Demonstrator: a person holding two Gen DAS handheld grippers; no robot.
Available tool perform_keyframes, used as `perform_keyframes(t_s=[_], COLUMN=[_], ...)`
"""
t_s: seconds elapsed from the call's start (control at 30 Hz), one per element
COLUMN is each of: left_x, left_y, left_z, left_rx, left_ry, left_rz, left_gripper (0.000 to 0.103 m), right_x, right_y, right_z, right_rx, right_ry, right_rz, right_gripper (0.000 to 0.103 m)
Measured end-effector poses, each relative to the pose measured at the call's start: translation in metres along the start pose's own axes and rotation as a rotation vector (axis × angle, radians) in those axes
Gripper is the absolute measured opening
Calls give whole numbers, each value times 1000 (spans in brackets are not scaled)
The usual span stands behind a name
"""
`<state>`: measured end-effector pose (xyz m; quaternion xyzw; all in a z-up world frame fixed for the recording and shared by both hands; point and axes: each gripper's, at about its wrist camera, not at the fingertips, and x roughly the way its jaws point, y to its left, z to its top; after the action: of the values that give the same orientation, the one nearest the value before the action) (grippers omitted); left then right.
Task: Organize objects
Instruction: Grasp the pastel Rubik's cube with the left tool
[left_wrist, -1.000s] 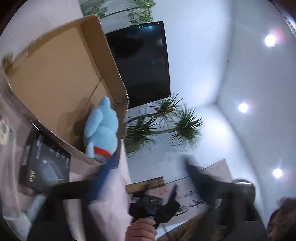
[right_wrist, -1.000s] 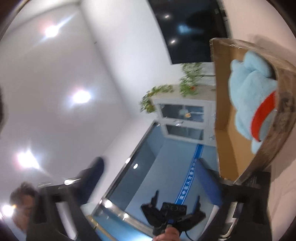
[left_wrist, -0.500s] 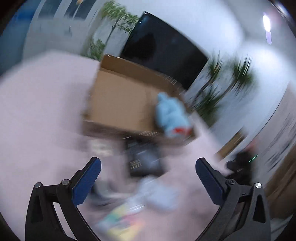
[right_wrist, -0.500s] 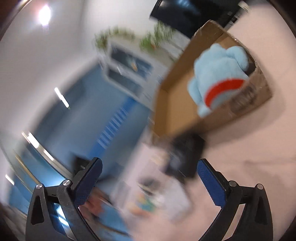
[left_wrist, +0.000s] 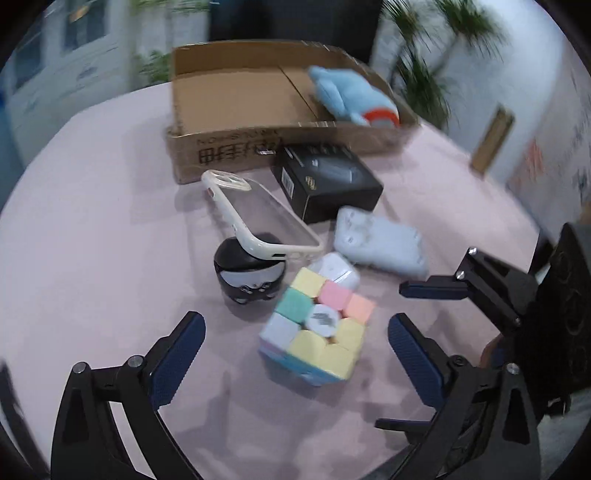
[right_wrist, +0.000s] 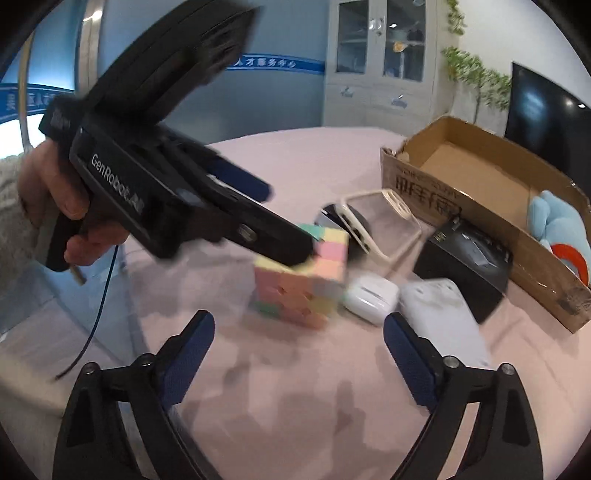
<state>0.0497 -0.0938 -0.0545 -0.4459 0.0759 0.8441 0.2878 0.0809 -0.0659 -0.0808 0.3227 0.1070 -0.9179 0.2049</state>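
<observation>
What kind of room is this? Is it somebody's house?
Probably an office or meeting room, not a house. There's a blue wall with a lettered banner, a grey glass-door cabinet and a big dark wall screen beside potted plants.

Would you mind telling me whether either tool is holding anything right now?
Nothing is held. The left tool is open around the pastel cube without touching it; the right tool is open and empty.
</observation>
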Motion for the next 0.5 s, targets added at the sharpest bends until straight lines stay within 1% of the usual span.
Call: perform_keyframes(t_s=[0.03,0.07,0.13,0.2,0.27,0.33,0.4,0.43,0.5], left_x=[4,9,18,20,22,23,24,24,25], left_y=[2,5,7,6,4,1,-1,-1,-1], left_z=[2,4,5,5,6,8,9,9,10], left_rx=[29,43,72,100,121,138,157,160,156], left_ry=[25,58,117,139,153,161,171,174,178], left_rz=[-27,-73,-163,-195,-241,-264,-267,-262,-261], left_gripper=[94,93,87,80,76,70,67,61,61], right_x=[9,15,22,25,26,32,39,42,42], right_y=[3,6,10,18,21,16,11,10,9], right_z=[1,1,5,9,12,14,16,16,15], right_rx=[28,49,53,29,16,27,47,54,66], right_ry=[7,17,26,22,32,54,81,101,119], right_rz=[-24,-52,-96,-151,-181,-194,-196,-191,-173], right_gripper=[92,91,86,82,78,74,70,68,60])
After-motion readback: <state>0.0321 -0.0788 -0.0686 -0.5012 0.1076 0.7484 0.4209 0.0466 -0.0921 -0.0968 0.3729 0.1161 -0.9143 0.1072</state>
